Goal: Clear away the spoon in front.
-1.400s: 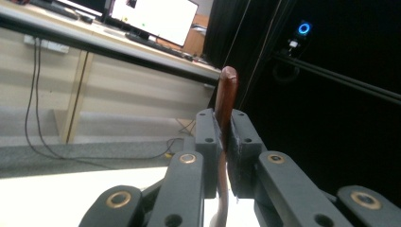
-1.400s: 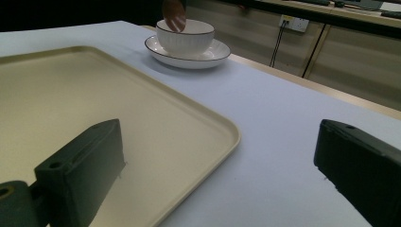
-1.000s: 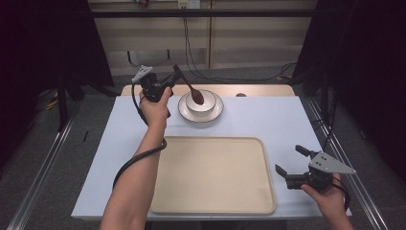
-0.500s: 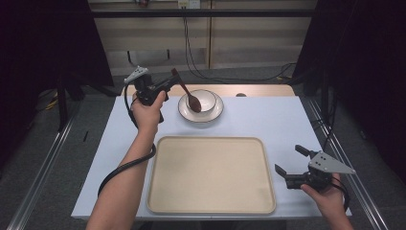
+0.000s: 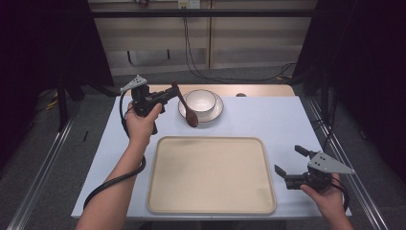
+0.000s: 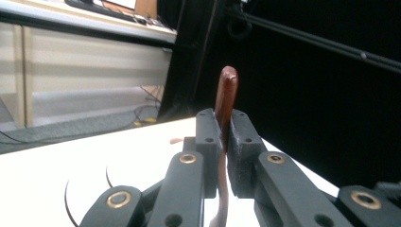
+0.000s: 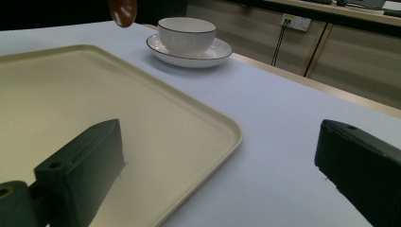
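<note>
Holding a brown wooden spoon (image 5: 184, 105), the left gripper (image 5: 165, 97) has its jaws pinched tight on the thin handle. The spoon is dark reddish brown & shiny, w/ a long thin handle & a small oval scoop. It hangs tilted in the air, scoop end down, just left of the white bowl (image 5: 200, 100) on its plate (image 5: 216, 111), at the far side of the table (image 5: 287, 120). Up close, the handle tip (image 6: 226, 92) sticks up past the two black pads. The right gripper (image 5: 290, 165) sits near right, by the tan tray (image 5: 210, 175), jaws spread wide w/ nothing in them.
</note>
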The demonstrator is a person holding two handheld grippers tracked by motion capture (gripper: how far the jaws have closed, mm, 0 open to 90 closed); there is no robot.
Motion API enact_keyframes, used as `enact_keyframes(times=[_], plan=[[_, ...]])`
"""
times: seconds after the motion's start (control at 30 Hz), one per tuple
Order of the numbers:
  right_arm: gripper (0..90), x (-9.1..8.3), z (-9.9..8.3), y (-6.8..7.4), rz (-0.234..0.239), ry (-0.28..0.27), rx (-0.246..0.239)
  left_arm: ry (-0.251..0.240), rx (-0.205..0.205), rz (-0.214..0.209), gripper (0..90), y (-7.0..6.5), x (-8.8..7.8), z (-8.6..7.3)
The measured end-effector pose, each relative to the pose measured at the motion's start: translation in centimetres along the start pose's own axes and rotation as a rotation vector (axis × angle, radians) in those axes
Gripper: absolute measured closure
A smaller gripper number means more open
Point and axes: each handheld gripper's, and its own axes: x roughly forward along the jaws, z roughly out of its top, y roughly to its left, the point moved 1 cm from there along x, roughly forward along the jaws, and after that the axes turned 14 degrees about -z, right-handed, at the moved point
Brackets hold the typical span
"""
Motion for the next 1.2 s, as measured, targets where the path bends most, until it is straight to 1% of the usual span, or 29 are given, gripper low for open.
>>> enact_keyframes(times=[0.03,0.07,0.13,0.17,0.2,0.23,0.27,0.3,0.33,0.37,0.4,0.43,0.5,0.53,0.57,0.6,0.63,0.7,0.73,0.8,0.87,0.9,0.93,0.97,1.0,1.07,1.2], plan=[[1.7,0.0,0.0,0.0,0.001,0.001,0.000,0.000,0.000,0.000,84.3,0.0,0.0,0.0],[1.7,0.0,0.0,0.0,0.002,0.000,0.000,0.009,-0.008,-0.016,84.3,-0.3,-0.1,-0.2],[1.7,0.0,0.0,0.0,0.001,0.004,0.000,0.020,-0.012,-0.020,84.3,-0.5,-0.3,-0.4],[1.8,0.0,0.0,0.0,0.001,0.003,0.001,0.022,-0.015,-0.035,84.3,-0.6,-0.3,-0.5],[1.8,0.0,0.0,0.0,0.001,0.004,0.000,0.023,-0.025,-0.037,84.3,-0.8,-0.4,-0.7],[1.8,0.0,0.0,0.0,0.001,0.004,0.000,0.023,-0.025,-0.037,84.3,-0.8,-0.4,-0.7],[1.8,0.0,0.0,0.0,0.000,0.004,0.000,0.031,-0.042,-0.051,84.3,-0.9,-0.5,-1.0],[1.8,0.0,0.0,0.0,0.001,0.004,-0.002,0.031,-0.042,-0.051,84.3,-0.9,-0.5,-1.0],[1.8,0.0,0.0,0.1,-0.003,0.004,0.001,0.053,-0.045,-0.054,84.3,-1.1,-0.7,-1.4],[1.8,0.0,0.0,0.1,-0.003,0.004,0.001,0.053,-0.045,-0.054,84.3,-1.1,-0.7,-1.4],[1.8,0.0,0.0,0.0,0.001,0.001,0.000,0.060,-0.048,-0.069,84.3,-1.2,-0.9,-1.8],[1.8,0.0,0.0,0.0,0.003,-0.002,0.000,0.060,-0.048,-0.069,84.3,-1.2,-0.9,-1.8],[1.8,0.0,0.0,0.0,0.003,0.000,0.000,0.067,-0.065,-0.083,84.3,-1.6,-1.1,-2.5],[1.8,0.0,0.0,0.0,0.003,0.000,-0.001,0.071,-0.070,-0.083,84.3,-1.7,-1.2,-2.8],[1.8,0.0,0.0,0.0,0.002,0.000,0.001,0.071,-0.070,-0.083,84.3,-1.7,-1.2,-2.8],[1.8,-0.1,0.0,0.0,0.004,0.000,0.001,0.079,-0.076,-0.095,84.3,-1.9,-1.3,-3.3],[1.8,-0.1,0.0,0.0,0.004,0.000,0.001,0.079,-0.076,-0.095,84.3,-1.9,-1.3,-3.3],[1.8,-0.1,0.0,0.0,0.003,0.000,0.000,0.093,-0.080,-0.104,84.3,-2.3,-1.5,-3.9],[1.8,0.0,0.0,0.0,0.002,0.000,0.000,0.091,-0.086,-0.109,84.3,-2.5,-1.6,-4.1],[1.8,0.0,0.0,0.1,-0.002,0.004,0.000,0.102,-0.088,-0.122,84.3,-2.7,-1.7,-4.4],[1.9,0.0,0.0,0.1,0.003,0.004,-0.001,0.109,-0.085,-0.120,84.3,-2.9,-1.7,-4.6],[1.9,0.0,0.0,0.1,0.003,0.004,-0.001,0.115,-0.090,-0.132,84.3,-3.2,-1.8,-4.8],[1.9,0.0,0.0,0.1,0.001,0.001,-0.003,0.123,-0.081,-0.132,84.3,-3.3,-1.8,-4.9],[1.9,0.0,0.0,0.1,0.001,0.001,-0.003,0.123,-0.081,-0.132,84.3,-3.3,-1.8,-4.9],[1.9,0.0,0.0,0.1,0.001,0.002,-0.001,0.118,-0.090,-0.135,84.3,-3.4,-1.8,-5.0],[1.9,0.0,0.0,0.1,-0.002,0.002,-0.001,0.136,-0.081,-0.138,84.3,-3.7,-2.1,-5.2],[1.9,-0.1,0.0,0.1,-0.003,0.002,-0.001,0.139,-0.086,-0.146,84.3,-4.0,-2.3,-5.5]])
